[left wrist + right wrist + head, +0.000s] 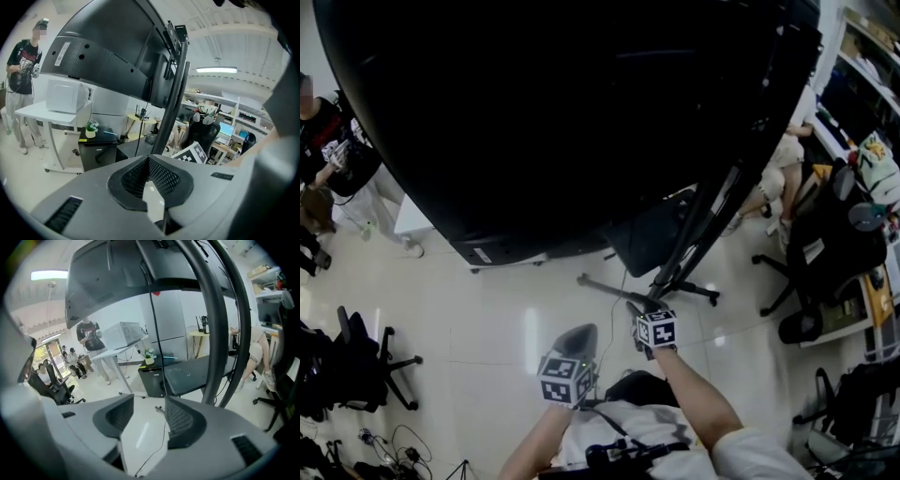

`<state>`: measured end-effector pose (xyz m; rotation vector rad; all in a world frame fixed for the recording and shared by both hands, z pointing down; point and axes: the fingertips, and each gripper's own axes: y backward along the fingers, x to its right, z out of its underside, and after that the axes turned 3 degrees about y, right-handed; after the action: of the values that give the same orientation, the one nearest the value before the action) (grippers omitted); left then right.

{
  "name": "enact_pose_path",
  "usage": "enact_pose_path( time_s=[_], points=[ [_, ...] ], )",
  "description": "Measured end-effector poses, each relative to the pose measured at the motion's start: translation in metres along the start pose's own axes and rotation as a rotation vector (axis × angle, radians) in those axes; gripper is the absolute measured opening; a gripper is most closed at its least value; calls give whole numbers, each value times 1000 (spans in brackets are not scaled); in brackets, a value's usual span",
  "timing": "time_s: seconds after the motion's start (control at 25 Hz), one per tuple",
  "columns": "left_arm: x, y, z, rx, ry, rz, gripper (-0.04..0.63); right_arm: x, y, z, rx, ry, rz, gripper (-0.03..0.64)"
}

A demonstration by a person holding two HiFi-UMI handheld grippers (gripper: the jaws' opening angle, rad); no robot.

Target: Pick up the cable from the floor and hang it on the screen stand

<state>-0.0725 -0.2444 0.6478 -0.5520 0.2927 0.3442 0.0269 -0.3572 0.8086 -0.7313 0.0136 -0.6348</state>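
Note:
A thin black cable (pixel 165 439) lies on the pale floor, and its plug end (pixel 159 408) shows between the jaws of my right gripper (pixel 150 401), which stands open and touches nothing. In the head view that cable (pixel 619 292) runs from the stand's foot toward my right gripper (pixel 636 311). The screen stand (pixel 694 239) is a black slanted post under a large dark screen (pixel 562 112). The post (pixel 220 333) rises close in front of the right gripper. My left gripper (pixel 579 333) hangs lower left, its jaws shut and empty (pixel 149 160), pointing at the stand post (pixel 171 108).
The stand's black legs (pixel 609 286) spread across the floor. Office chairs (pixel 366 361) (pixel 825 253) stand at left and right. A white table with a microwave (pixel 65 96) and a black cabinet (pixel 96 147) sit behind the screen. People stand at far left (pixel 323 131).

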Motion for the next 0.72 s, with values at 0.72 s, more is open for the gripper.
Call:
enact_pose_path(
  time_s=[0.72],
  points=[
    [-40, -45, 34, 26, 28, -141, 0, 42, -135, -17, -27, 101, -13, 164]
  ],
)
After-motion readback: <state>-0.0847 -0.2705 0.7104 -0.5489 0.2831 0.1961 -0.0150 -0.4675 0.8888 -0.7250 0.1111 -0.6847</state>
